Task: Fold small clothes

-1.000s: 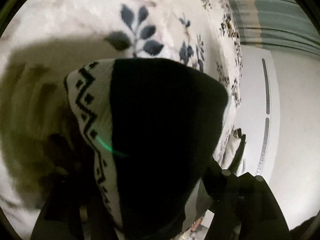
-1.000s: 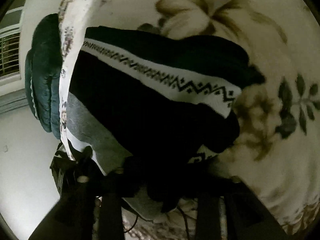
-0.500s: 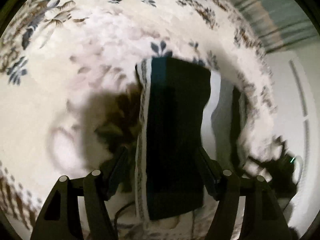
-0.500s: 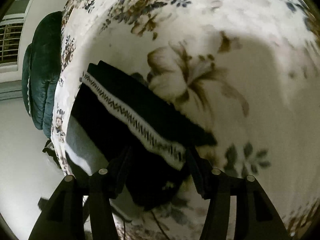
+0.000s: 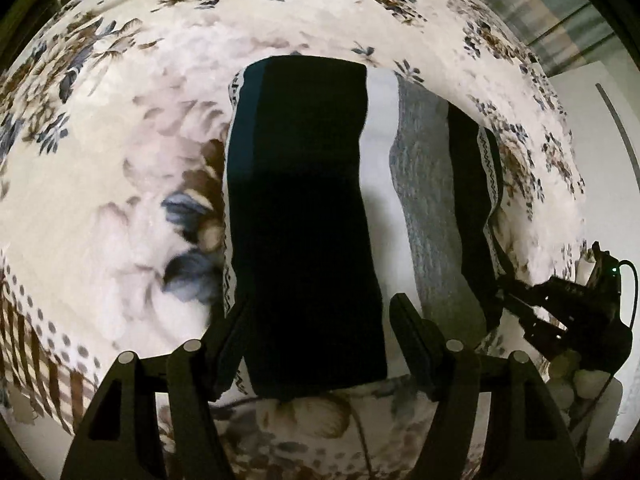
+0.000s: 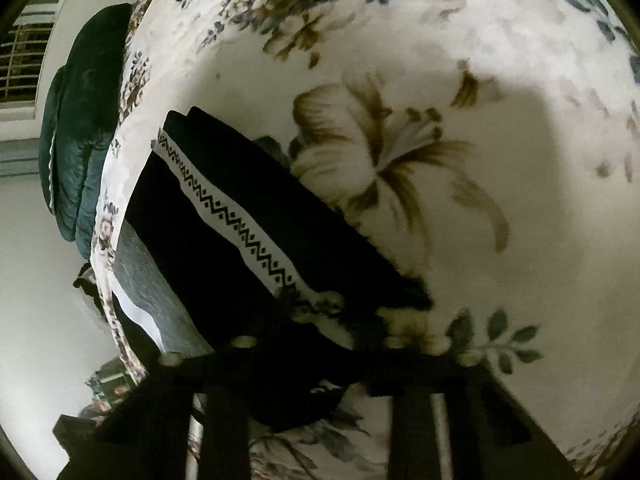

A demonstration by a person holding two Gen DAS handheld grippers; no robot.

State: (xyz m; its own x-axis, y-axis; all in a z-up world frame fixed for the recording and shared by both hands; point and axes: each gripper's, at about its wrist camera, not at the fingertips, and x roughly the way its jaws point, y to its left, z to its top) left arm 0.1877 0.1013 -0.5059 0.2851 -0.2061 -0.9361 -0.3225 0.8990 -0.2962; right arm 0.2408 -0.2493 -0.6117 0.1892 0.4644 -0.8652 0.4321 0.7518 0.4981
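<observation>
Now, scene: a floral blanket [image 5: 120,184] is spread out, and folded clothes are laid on it.
Clothes: a dark folded garment [image 5: 304,216] with a white zigzag band [image 6: 236,220] is laid flat near the blanket's edge; a grey piece [image 5: 432,208] and a white strip [image 5: 380,152] are seen just beside it, partly under it.
Left gripper [image 5: 316,344]: fingers are spread wide, one at each side of the garment's near end; nothing is pinched.
Right gripper [image 6: 320,344]: it is blurred and dark at the garment's corner; whether the jaws are spread or pressed on cloth cannot be told.
Background: a green quilted cushion [image 6: 76,152] is seen beyond the blanket's edge.
</observation>
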